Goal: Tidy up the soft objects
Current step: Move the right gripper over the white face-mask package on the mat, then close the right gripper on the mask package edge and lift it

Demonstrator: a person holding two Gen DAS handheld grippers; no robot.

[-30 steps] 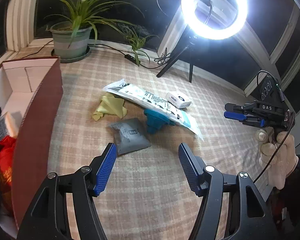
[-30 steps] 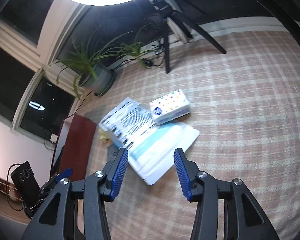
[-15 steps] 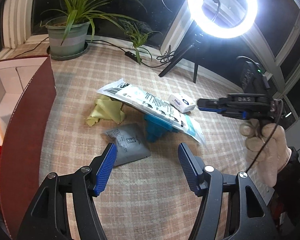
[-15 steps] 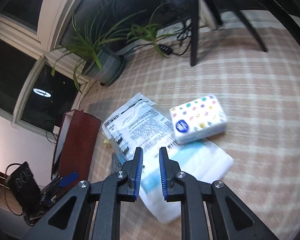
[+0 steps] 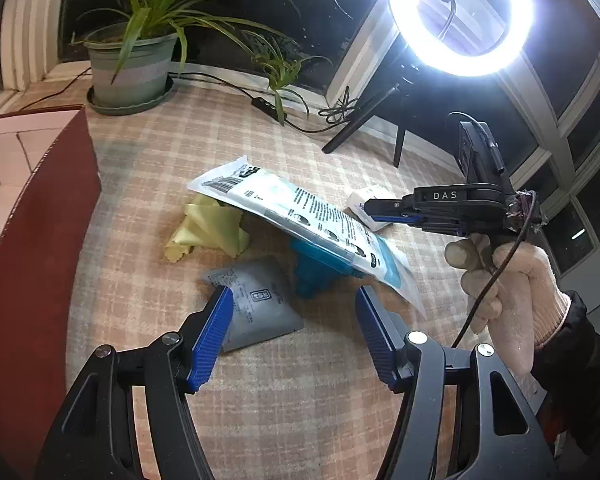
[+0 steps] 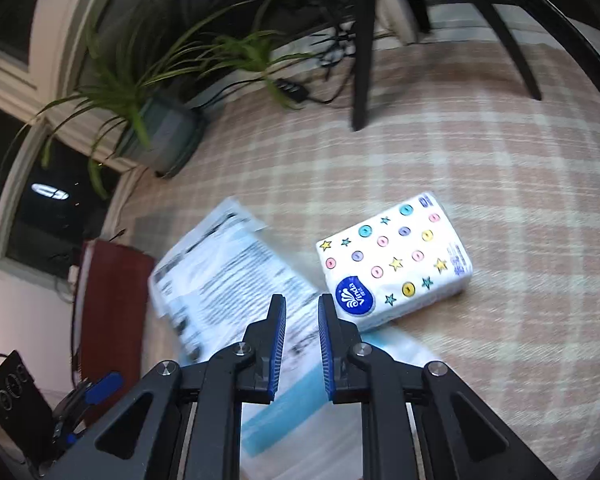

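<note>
Closing in since a second ago, the right gripper (image 5: 374,211) is now hanging nearly shut over the long white printed packet (image 5: 300,224), its blue ribbed pads a narrow slit apart and gripping nothing, where before they were standing wide. It is being carried by a hand in a knitted cream glove (image 5: 504,280). The left gripper (image 5: 292,332) is hovering wide open and empty, just short of the packet. Everything is lying on a beige checked woven cloth (image 5: 260,400) covering the surface. The packet is a glossy plastic sleeve with black print and a pale blue band, and it is resting tilted on a teal object (image 5: 314,276) beneath it. Beside the packet's far side, a soft rectangular tissue pack (image 6: 396,260) dotted with coloured buttons and stars is sitting. Left of the packet a crumpled yellow cloth (image 5: 208,232) is lying, and in front of it a flat grey pouch (image 5: 256,308). Further left a dark red box (image 5: 40,260) with a white interior is standing. Behind the packet, against dark windows, a potted plant (image 5: 136,60) and a glowing ring light (image 5: 460,16) on a tripod are standing.
</note>
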